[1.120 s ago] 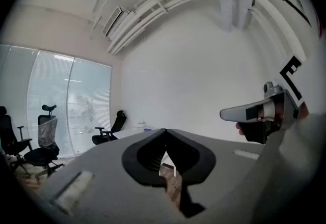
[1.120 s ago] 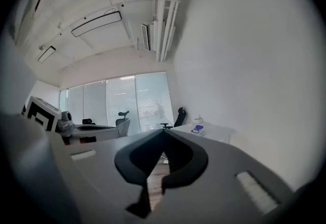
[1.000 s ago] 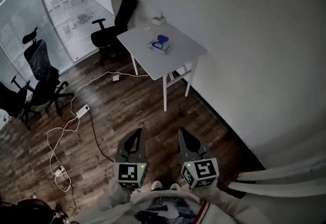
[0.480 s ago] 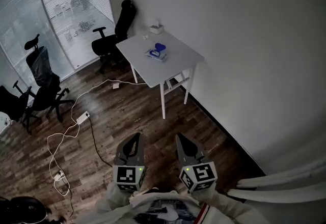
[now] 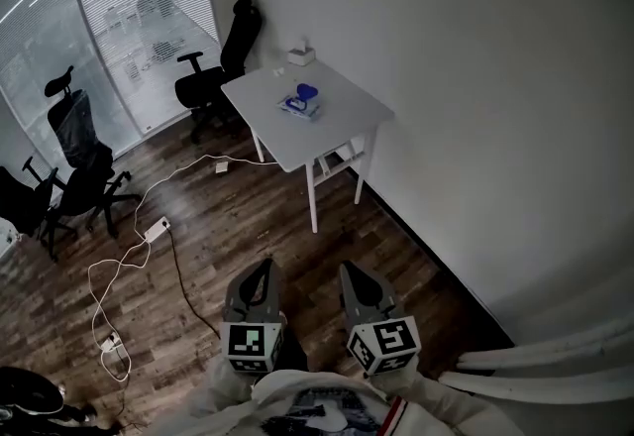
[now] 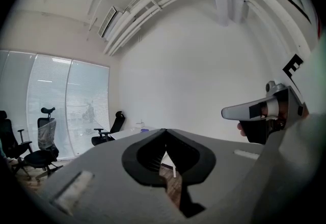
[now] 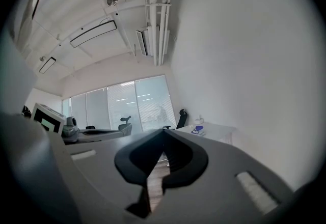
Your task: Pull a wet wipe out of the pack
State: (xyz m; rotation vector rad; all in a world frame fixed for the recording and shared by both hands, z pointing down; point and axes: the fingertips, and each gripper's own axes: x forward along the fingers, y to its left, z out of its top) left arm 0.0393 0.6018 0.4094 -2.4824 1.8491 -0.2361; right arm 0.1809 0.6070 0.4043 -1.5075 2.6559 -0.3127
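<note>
Both grippers sit a little lower in the head view than a second ago, and the white table has drifted slightly towards the left of that view. The left gripper (image 5: 264,268) and the right gripper (image 5: 349,270) are held side by side close to the person's chest, pointing out over the wooden floor (image 5: 248,216). Each gripper's own view shows its two jaws pressed tip to tip with nothing between them; both are clenched on empty air and touch nothing.

On the floor to the left, a white cable (image 5: 129,256) loops past a power strip (image 5: 157,225).

Well beyond the jaws stands the table (image 5: 347,117), with one edge along the white wall (image 5: 475,77). The wet wipe pack (image 5: 298,106) lies flat near the middle of the table top, far from both grippers, with a small blue object (image 5: 307,90) touching its far side. A small white box (image 5: 301,54) stands at the table's far corner, by the wall.

Behind the table a black office chair (image 5: 223,57) faces the glass wall with blinds (image 5: 129,18); another black chair (image 5: 79,142) stands further left along the glass.
</note>
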